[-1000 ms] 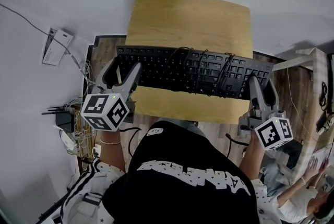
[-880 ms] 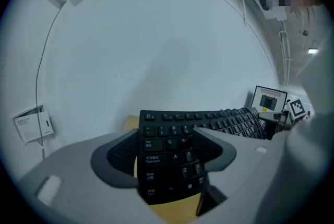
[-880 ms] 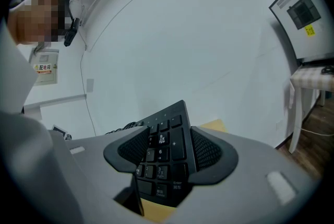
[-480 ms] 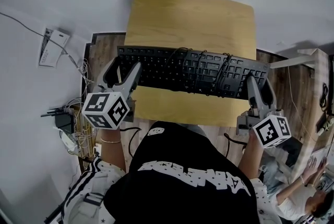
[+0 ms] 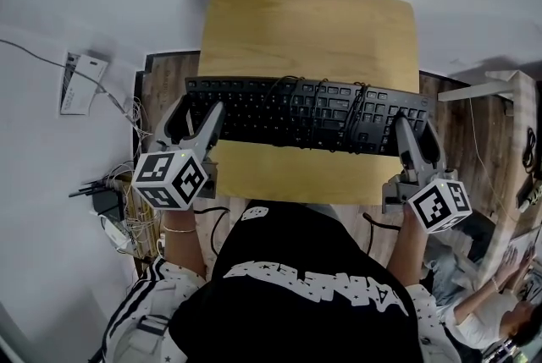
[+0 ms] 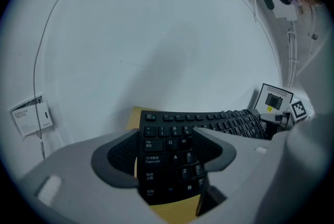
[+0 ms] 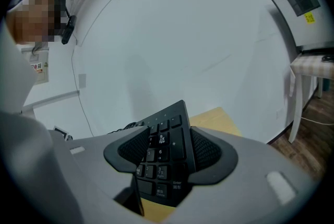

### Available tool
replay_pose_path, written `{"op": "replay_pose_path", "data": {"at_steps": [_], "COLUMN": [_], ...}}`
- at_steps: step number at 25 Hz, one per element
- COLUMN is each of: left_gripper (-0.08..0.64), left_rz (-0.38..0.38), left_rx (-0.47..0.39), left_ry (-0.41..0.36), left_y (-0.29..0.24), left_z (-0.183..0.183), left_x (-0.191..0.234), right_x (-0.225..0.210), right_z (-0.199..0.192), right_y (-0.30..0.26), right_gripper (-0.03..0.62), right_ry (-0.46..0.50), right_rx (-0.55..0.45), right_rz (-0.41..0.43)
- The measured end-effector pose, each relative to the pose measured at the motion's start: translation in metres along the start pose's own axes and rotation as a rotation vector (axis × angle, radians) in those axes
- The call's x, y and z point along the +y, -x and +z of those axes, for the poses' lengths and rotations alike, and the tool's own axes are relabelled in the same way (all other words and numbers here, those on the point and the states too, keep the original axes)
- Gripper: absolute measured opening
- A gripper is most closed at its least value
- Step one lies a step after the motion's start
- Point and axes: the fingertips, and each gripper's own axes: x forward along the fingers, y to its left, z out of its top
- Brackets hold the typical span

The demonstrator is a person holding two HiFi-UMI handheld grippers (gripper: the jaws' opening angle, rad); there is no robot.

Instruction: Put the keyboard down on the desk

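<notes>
A black keyboard (image 5: 305,112) with its cable wound round it is held level over the small wooden desk (image 5: 309,23), and its two ends overhang the desk's sides. My left gripper (image 5: 196,118) is shut on the keyboard's left end, where the letter keys (image 6: 172,157) show between the grey pads (image 6: 122,157). My right gripper (image 5: 415,137) is shut on the right end, with the number pad (image 7: 164,139) between its pads (image 7: 209,152). Bare desk top (image 7: 214,118) shows beyond and under the keyboard. Whether the keyboard touches the desk I cannot tell.
A white wall stands behind the desk, with a paper card (image 5: 78,82) on it at the left. Cables and a small box (image 5: 106,196) lie on the floor at the left. A white table (image 5: 500,86) stands at the right, and another person (image 5: 500,319) sits at the lower right.
Both grippers keep their hold. The keyboard has shifted slightly, and a little more of the desk top shows beyond it in both gripper views.
</notes>
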Motion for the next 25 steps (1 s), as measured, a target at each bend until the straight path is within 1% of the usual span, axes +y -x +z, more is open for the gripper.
{"op": "replay_pose_path", "data": {"at_steps": [4,5,8,10,21,25], "left_gripper": [0.302,0.302,0.302,0.302,0.302,0.301], "left_rz": [0.003,-0.002,-0.018,-0.023,-0.012,-0.013], "left_rx": [0.004,-0.012,-0.096,-0.117,-0.083,-0.073], "left_ry": [-0.015,-0.016,-0.011,-0.008,-0.023,-0.031], "left_y": [0.004,0.005,0.007,0.006,0.011,0.008], "left_z": [0.001,0.001,0.0,-0.002,0.004,0.003], "left_x": [-0.001,-0.001,0.0,0.001,-0.001,-0.001], "right_x": [0.0,0.002,0.009,0.009,0.009,0.006], "right_z": [-0.001,0.0,0.007,0.008,0.011,0.007], "right_y": [0.002,0.004,0.006,0.007,0.005,0.004], "right_gripper": [0.253,0.253,0.253,0.253,0.253,0.253], "right_ry": [-0.006,0.005,0.065,0.081,0.061,0.051], "right_rx": [-0.01,-0.024,-0.094,-0.11,-0.098,-0.085], "right_rz": [0.007,0.011,0.035,0.043,0.05,0.042]}}
